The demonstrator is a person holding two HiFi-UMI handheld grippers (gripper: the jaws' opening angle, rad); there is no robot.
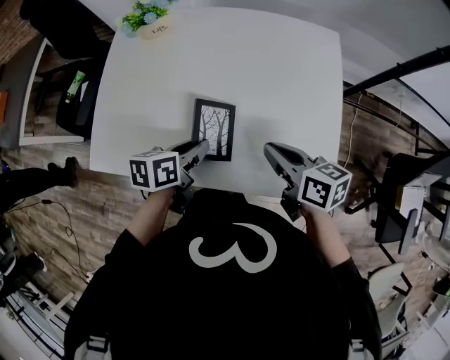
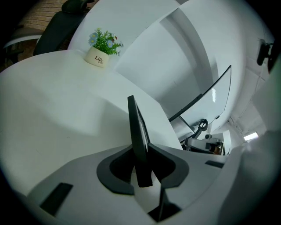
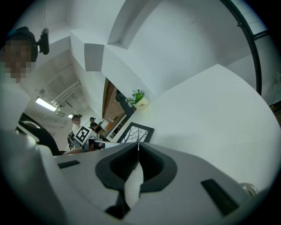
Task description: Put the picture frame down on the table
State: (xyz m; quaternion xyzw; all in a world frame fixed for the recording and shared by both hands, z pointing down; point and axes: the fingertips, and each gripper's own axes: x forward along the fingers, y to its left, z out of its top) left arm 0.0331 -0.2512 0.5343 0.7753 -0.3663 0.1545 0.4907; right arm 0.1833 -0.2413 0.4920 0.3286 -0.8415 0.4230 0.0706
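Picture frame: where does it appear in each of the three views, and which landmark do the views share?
Head view: picture frame at centre, near the front edge of the white table.
Left gripper view: frame edge-on at lower centre, between the jaws of the left tool.
Right gripper view: frame left of centre, just above the jaws.
Shared landmark: small potted plant.

White bench (image 1: pixel 281 84), bare over most of its top: a small potted plant (image 1: pixel 149 20) stands at the far left corner, and a black picture frame (image 1: pixel 214 129) with a tree print rests face up near the front edge.
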